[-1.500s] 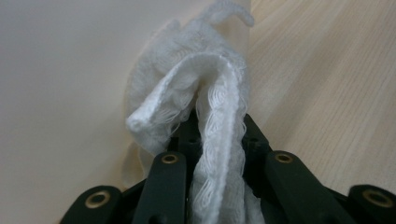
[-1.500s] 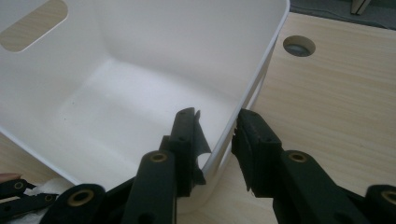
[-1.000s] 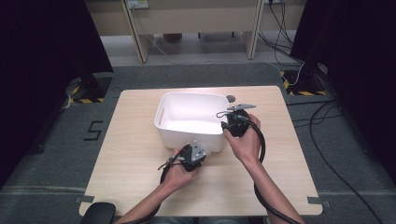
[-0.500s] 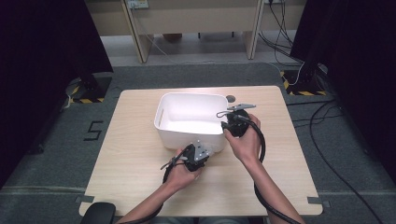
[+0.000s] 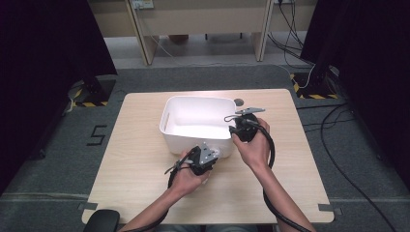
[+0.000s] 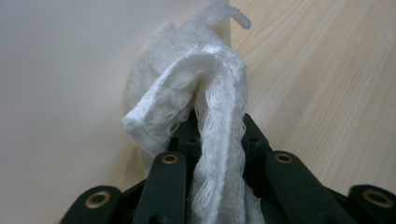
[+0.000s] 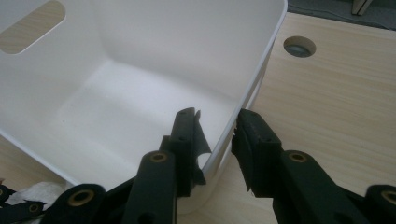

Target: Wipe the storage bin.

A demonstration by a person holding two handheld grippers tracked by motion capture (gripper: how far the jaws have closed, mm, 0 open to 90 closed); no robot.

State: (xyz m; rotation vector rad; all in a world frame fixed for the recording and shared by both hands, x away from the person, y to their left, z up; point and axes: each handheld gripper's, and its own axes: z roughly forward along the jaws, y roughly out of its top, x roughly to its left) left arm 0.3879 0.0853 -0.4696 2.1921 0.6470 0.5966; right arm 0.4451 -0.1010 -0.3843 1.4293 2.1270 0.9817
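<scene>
Left gripper (image 6: pixel 205 140) pinching crumpled white knitted cloth (image 6: pixel 196 93) against white rectangular plastic tub (image 5: pixel 196 123) outer wall at table's 6 o'clock, right gripper (image 7: pixel 217 140) straddling tub rim at 3 o'clock, clamping uncertain, risking tub tipping or sliding.

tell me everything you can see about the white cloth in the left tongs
The white knitted cloth is soft and open-weave, with a ribbed edge and looped threads. It is bunched and folded over itself, one curled tip sticking up. The left tongs are shut on it, the fabric pinched between the black jaws and spilling down past them. It sits low over the pale wooden table, right against the outer near wall of the white plastic bin; whether it touches the wall is unclear.
</scene>
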